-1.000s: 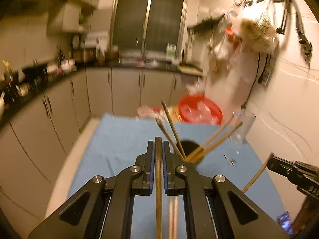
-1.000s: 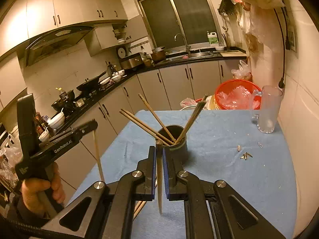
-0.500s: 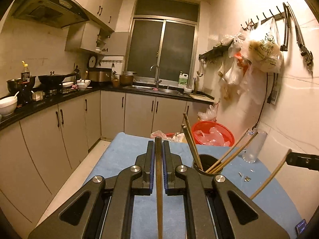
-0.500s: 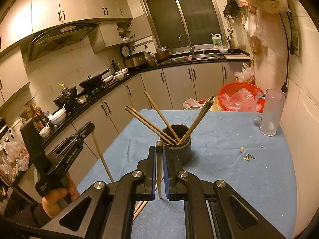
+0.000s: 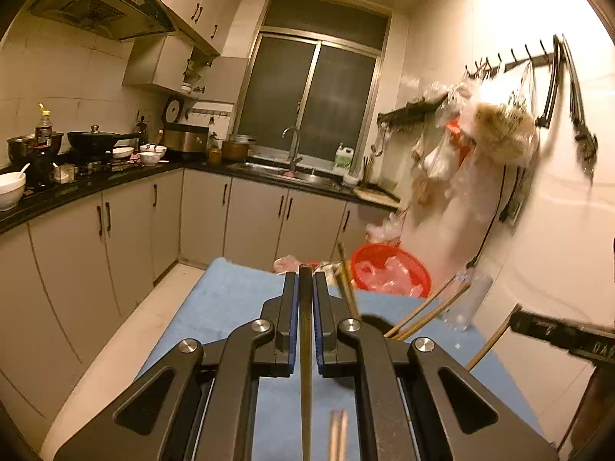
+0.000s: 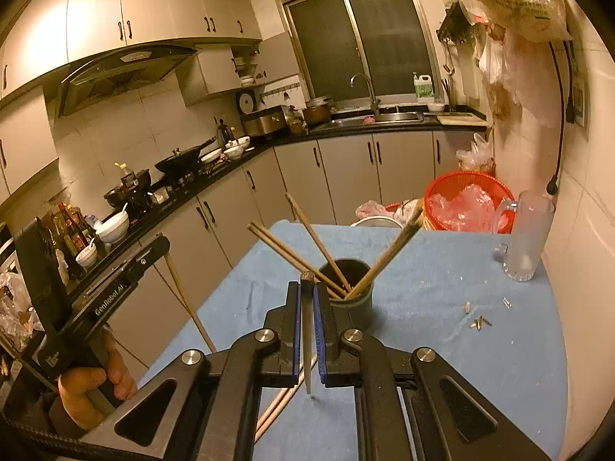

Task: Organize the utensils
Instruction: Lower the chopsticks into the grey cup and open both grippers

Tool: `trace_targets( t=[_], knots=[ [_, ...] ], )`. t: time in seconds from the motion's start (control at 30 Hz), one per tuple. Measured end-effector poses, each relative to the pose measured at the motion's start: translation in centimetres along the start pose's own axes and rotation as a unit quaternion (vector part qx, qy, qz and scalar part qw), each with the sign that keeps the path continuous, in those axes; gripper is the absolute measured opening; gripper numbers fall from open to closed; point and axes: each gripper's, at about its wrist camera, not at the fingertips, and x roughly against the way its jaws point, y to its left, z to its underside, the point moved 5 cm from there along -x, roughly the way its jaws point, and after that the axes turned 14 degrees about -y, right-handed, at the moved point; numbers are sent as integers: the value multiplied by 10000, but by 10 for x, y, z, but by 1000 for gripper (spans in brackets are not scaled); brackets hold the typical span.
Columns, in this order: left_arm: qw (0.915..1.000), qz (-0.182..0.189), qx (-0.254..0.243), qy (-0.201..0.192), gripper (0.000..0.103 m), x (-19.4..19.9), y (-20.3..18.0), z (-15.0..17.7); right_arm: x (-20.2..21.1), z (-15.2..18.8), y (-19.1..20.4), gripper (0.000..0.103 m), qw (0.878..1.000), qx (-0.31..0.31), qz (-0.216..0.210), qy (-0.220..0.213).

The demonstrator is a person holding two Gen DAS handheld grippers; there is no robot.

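A dark round holder [image 6: 348, 288] stands on the blue cloth and holds several wooden chopsticks [image 6: 292, 253] leaning outward. My right gripper [image 6: 306, 288] is shut on a single chopstick [image 6: 307, 345] just in front of the holder, its lower end hanging above the cloth. My left gripper [image 5: 305, 284] is shut on another chopstick [image 5: 305, 365], held above the table's left side; it shows in the right wrist view [image 6: 163, 244] with its chopstick [image 6: 188, 303] slanting down. Two loose chopsticks [image 6: 280, 407] lie on the cloth under the right gripper.
The blue cloth [image 6: 442, 345] covers a table against the right wall. A glass mug [image 6: 524, 238] stands at its far right, with small scraps [image 6: 478, 320] near it. A red basket [image 6: 467, 203] sits behind the table. Kitchen cabinets [image 5: 115, 238] run along the left.
Both grippers have kept their chopsticks. The left gripper has tilted upward and shifted; in the right wrist view it sits lower and closer to the table edge. The right gripper barely moved.
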Motion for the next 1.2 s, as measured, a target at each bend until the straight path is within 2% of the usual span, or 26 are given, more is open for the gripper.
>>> trace_targets(
  t=[0.23, 0.43, 0.73, 0.97, 1.2],
  knots=[
    [9993, 182, 137, -292, 6, -16, -24, -35, -2, -31, 2, 6, 9996, 111, 40, -250],
    [9978, 284, 182, -574, 6, -42, -47, -62, 3, -74, 3, 6, 9971, 206, 95, -727],
    [9962, 272, 245, -791, 6, -93, -69, -78, -17, -109, 0, 6, 9929, 305, 217, -1128],
    [9963, 249, 325, -758, 6, -131, -75, -69, -45, -113, -8, 6, 9920, 346, 250, -1186],
    [9989, 206, 176, -372, 6, -150, -72, -26, -67, -85, -24, 6, 9942, 353, 378, -944]
  ],
)
